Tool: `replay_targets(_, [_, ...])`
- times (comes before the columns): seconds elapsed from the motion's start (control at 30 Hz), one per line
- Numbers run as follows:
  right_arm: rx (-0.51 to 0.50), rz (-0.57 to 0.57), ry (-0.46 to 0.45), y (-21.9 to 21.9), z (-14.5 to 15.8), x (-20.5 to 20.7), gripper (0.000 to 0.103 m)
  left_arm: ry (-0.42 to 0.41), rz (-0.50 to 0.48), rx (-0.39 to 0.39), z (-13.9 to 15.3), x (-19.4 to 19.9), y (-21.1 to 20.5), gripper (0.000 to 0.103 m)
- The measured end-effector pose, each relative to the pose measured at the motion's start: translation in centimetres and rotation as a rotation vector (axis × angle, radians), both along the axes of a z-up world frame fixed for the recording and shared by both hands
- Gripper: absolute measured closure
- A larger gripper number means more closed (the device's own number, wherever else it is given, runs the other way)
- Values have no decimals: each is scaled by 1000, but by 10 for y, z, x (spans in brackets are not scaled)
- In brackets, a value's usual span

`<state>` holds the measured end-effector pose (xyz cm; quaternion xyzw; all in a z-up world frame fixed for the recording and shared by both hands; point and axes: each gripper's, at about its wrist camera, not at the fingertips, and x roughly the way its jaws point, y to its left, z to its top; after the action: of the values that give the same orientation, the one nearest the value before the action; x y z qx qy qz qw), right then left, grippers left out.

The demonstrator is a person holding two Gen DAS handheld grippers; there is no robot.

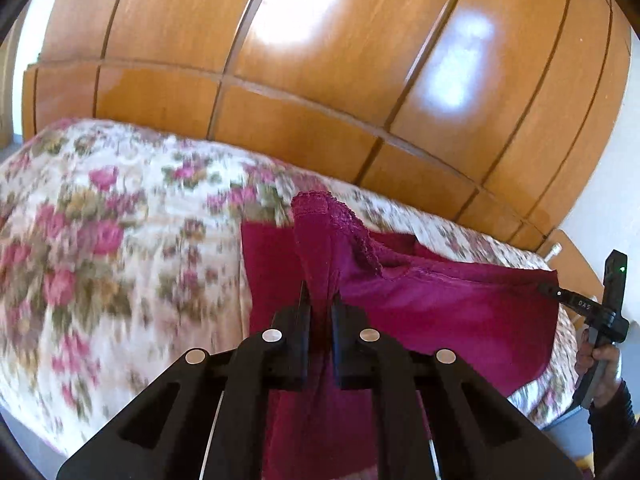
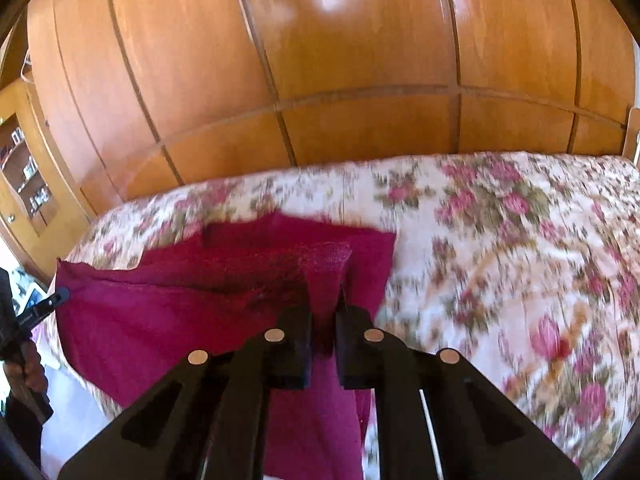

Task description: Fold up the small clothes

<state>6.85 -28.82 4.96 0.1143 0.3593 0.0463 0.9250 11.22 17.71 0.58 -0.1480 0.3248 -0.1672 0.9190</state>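
Observation:
A magenta garment [image 1: 440,304] with a lace-trimmed edge [image 1: 352,228] is held up and stretched between both grippers above a floral bedspread [image 1: 100,240]. My left gripper [image 1: 320,296] is shut on one end of it, with cloth bunched between the fingers. My right gripper [image 2: 324,292] is shut on the other end of the garment [image 2: 180,312]. In the left wrist view the right gripper [image 1: 548,290] pinches the cloth's far corner at the right. In the right wrist view the left gripper [image 2: 60,294] pinches the corner at the left.
A wooden panelled wardrobe [image 1: 360,60] stands right behind the bed. The bedspread [image 2: 520,260] stretches wide to the right. A wooden shelf unit [image 2: 24,168] stands at the far left. A white wall [image 1: 608,200] lies at the right.

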Motion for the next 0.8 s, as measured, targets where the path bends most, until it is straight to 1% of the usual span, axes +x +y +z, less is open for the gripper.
replay_targets(0.1, [33,-23,12,-10,-2,42,95,-7,16,29,4,36,-4,96])
replay_targets(0.17, [37,-39,31,-15,-8,68,95,5,23,50,2,66,-10,96])
replay_targets(0.27, [8,-60,85,-15,-29,113,95,44,44,74,-9,105,-14,96])
replay_targets(0.3, [-1,-64,103,-14,-37,122,95,60,51,84,-14,116,-16,96])
replay_targets(0.37, [-15,-74,147,-11,-54,143,95,107,70,112,-30,139,-20,96])
replay_targets(0.4, [-31,-77,180,-9,-67,155,95,129,73,129,-39,147,-23,96])
replay_targets(0.47, [-52,-84,250,-7,-95,171,95,200,90,172,-61,166,-27,96])
replay_targets(0.53, [-62,-80,292,-7,-115,177,94,279,104,197,-87,181,-27,96])
replay_targets(0.57, [-54,-80,296,-9,-120,177,93,301,103,198,-95,185,-27,95])
replay_targets(0.6, [-41,-80,291,-11,-119,178,91,313,97,190,-100,187,-25,95])
replay_targets(0.63, [-32,-80,289,-13,-117,177,81,309,98,178,-99,185,-24,95])
replay_targets(0.67, [-34,-87,283,-16,-113,174,58,313,99,168,-96,184,-22,94])
replay_targets(0.7, [-32,-87,258,-19,-106,167,52,317,104,154,-93,181,-18,86])
replay_targets(0.73, [-27,-80,242,-21,-100,159,52,321,115,143,-90,177,-14,82])
replay_targets(0.77, [-24,-76,235,-24,-95,151,52,322,127,134,-87,171,-10,75])
replay_targets(0.8, [-15,-76,227,-28,-91,141,51,318,133,123,-84,163,-6,73])
